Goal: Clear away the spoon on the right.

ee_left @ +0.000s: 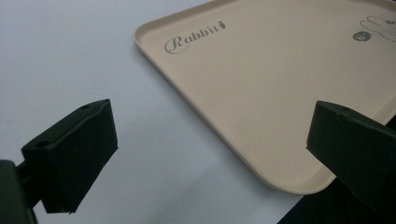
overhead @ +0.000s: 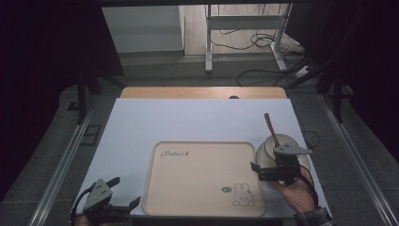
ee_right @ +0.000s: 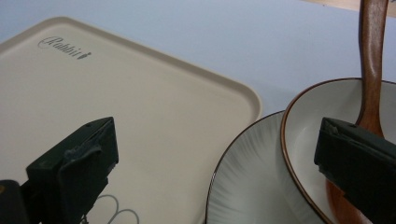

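A beige tray with "Rabbit" lettering and a rabbit drawing lies on the white table top, bare inside. Right of it a small bowl with a brown rim rests on a white plate, and a brown wooden spoon stands in the bowl. My right gripper hovers open over the plate's near edge, nothing between its jaws. In the right gripper view the tray, plate, bowl and spoon lie ahead. My left gripper is open at the table's front left corner, beside the tray.
The white table top stretches bare behind and left of the tray, with a wooden strip along its far edge. Beyond it are a desk frame and cables on the floor. Dark curtains flank both sides.
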Available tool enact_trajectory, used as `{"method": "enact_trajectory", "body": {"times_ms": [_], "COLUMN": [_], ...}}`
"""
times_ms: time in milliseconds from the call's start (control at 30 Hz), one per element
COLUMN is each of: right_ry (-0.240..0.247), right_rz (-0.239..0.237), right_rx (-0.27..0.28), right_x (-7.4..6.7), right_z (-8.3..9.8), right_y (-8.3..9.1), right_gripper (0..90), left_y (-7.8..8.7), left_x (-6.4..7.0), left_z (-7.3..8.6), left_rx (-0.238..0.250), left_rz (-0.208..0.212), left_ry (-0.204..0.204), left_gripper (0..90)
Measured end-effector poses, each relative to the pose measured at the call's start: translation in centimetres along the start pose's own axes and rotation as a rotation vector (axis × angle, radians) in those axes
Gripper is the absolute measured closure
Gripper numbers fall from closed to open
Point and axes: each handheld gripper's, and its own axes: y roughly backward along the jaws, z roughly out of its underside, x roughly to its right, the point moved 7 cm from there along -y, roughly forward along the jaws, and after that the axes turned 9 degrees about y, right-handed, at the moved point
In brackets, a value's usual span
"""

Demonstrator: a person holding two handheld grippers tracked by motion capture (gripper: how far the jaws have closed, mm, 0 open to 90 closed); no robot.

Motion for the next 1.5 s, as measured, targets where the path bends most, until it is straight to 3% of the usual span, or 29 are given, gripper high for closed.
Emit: {"method": "enact_trajectory", "body": {"times_ms": [133, 633, 1100, 1500], "right_ry": [0.015, 0.007, -0.013, 0.001], "right_rz": [0.006, 0.041, 0.071, 0.122], "right_rx": [-0.02, -0.048, -0.073, -0.119], "right_x": [0.2, 2.6, 4.9, 7.0], "right_z": [-0.3, -1.4, -2.2, -2.9], "right_y": [-0.3, -0.4, -0.9, -1.5], "right_gripper": [0.0, 17.9, 19.0, 29.6], "left_y": [0.0, 0.0, 0.0, 0.0], "left_x": [0.0, 0.0, 0.0, 0.1], "left_z": [0.0, 0.0, 0.0, 0.0], "left_rx": [-0.002, -0.002, -0.001, -0.005], "left_rz": [0.0, 0.002, 0.003, 0.005], "left_ry": [-0.002, -0.005, -0.005, -0.007], "left_gripper": [1.4, 1.4, 1.5, 1.5]}}
